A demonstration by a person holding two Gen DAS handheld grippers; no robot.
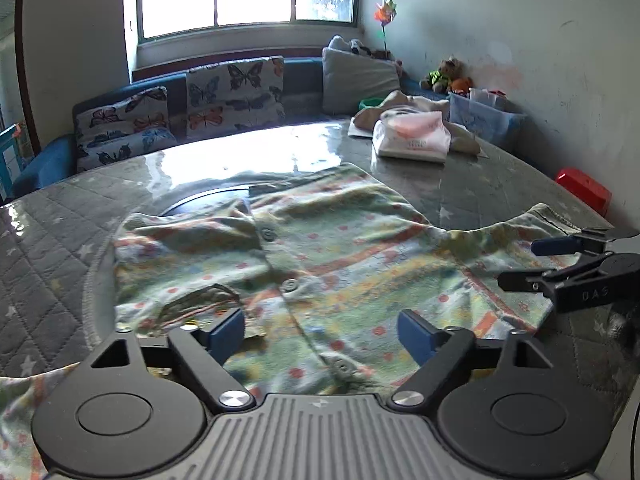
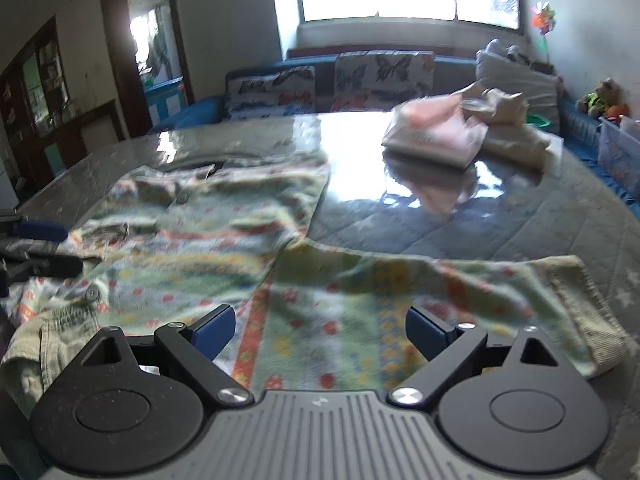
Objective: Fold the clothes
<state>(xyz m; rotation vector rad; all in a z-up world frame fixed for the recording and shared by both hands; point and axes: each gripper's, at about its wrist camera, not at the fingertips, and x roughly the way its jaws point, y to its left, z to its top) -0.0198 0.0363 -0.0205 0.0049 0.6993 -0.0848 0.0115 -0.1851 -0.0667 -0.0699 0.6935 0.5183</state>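
Observation:
A pale green patterned baby shirt (image 1: 320,256) with buttons down the front lies spread on the grey quilted table (image 1: 56,216). My left gripper (image 1: 322,330) hovers over its near edge, jaws wide, nothing pinched between the blue pads. The right gripper shows at the right edge of the left wrist view, over the shirt's sleeve. In the right wrist view the same shirt (image 2: 208,248) lies ahead with one sleeve (image 2: 480,280) stretched to the right. My right gripper (image 2: 320,330) stands open above the sleeve, its pads off the cloth. The left gripper's fingers (image 2: 40,232) poke in at the left edge.
A folded pink-and-white garment (image 1: 412,138) and a crumpled beige one (image 1: 460,136) lie at the table's far right. Behind the table runs a blue sofa with butterfly cushions (image 1: 236,96). A plastic box (image 1: 484,118) and a red object (image 1: 584,188) sit beside the right wall.

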